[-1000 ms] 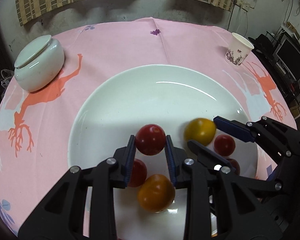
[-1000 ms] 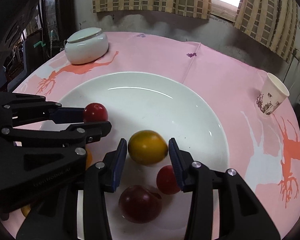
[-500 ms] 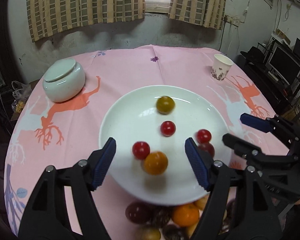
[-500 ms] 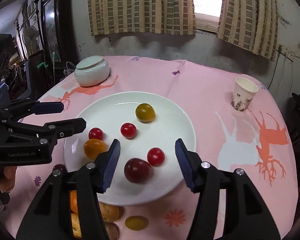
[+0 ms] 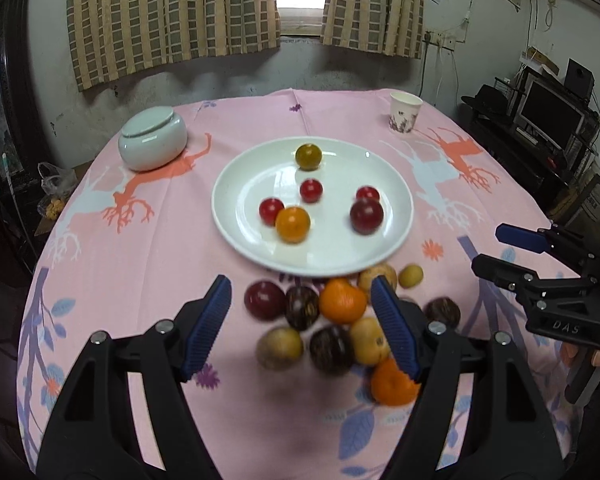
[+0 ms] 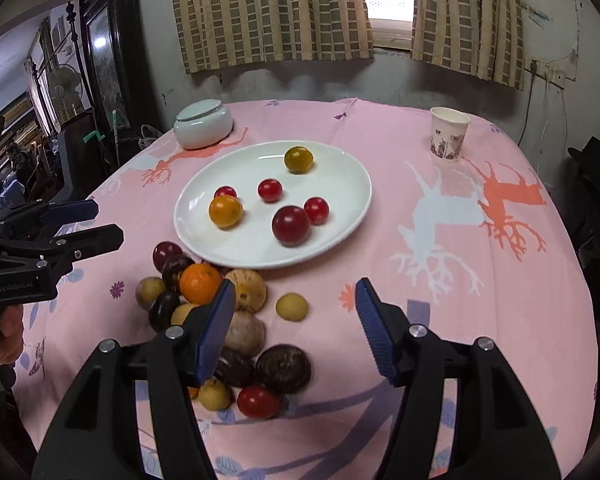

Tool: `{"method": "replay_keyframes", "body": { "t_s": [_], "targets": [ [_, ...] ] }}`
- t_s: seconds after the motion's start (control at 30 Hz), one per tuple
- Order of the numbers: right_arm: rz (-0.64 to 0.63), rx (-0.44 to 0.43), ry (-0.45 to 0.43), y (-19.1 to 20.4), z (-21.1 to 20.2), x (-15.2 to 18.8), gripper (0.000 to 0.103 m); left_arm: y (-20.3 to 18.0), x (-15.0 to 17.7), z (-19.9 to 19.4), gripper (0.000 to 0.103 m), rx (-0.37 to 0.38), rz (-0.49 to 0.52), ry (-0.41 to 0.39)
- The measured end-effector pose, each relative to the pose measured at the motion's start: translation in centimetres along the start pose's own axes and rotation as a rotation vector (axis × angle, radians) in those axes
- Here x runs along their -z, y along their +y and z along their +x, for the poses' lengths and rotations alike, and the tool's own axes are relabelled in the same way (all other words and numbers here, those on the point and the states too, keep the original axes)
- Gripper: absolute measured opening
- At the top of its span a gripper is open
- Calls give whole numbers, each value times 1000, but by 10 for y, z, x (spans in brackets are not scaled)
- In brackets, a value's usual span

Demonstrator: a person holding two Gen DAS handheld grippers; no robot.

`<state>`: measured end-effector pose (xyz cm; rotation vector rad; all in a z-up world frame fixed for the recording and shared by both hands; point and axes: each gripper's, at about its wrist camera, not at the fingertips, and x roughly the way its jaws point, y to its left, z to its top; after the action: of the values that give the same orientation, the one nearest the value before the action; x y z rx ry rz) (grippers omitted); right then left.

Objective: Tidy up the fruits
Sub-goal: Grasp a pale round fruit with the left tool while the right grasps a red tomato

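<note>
1. Your left tool (image 5: 301, 322) and right tool (image 6: 296, 322) are both opening, holding nothing.
2. Six fruits sit on the plate (image 5: 396, 236), mid-frame; the pile (image 5: 332, 332) lies below it.
3. Only the right view shows a red fruit (image 6: 257, 401) at lower centre.

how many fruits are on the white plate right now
6 on the white plate: yellow-green one at the far edge, three small red, an orange one, a dark red plum.

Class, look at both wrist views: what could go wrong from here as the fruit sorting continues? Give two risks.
1. The loose fruit pile is packed tight, pieces touching; the left gripper, its jaws opening and empty, may nudge neighbours and send round fruit rolling.
2. Six fruits lie loose on the shallow white plate; dropping another in could knock the dark plum over the rim.
</note>
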<state>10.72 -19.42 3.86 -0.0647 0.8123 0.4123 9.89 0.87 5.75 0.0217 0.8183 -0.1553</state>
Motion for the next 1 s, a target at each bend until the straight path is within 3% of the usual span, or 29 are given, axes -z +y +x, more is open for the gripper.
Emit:
{"method": "replay_keyframes", "body": {
  "t_s": [0.23,0.5,0.9,1.0],
  "targets": [
    [-43,3,109,8,8,40,62,7,33,3,77,9,-44,37],
    [-65,15,174,16,26,61,62,19,50,16,77,1,-66,81],
    [-106,19,213,33,52,64,46,36,66,28,77,-1,-80,122],
    [-101,12,203,32,52,63,36,36,68,32,77,-7,-68,132]
  ]
}}
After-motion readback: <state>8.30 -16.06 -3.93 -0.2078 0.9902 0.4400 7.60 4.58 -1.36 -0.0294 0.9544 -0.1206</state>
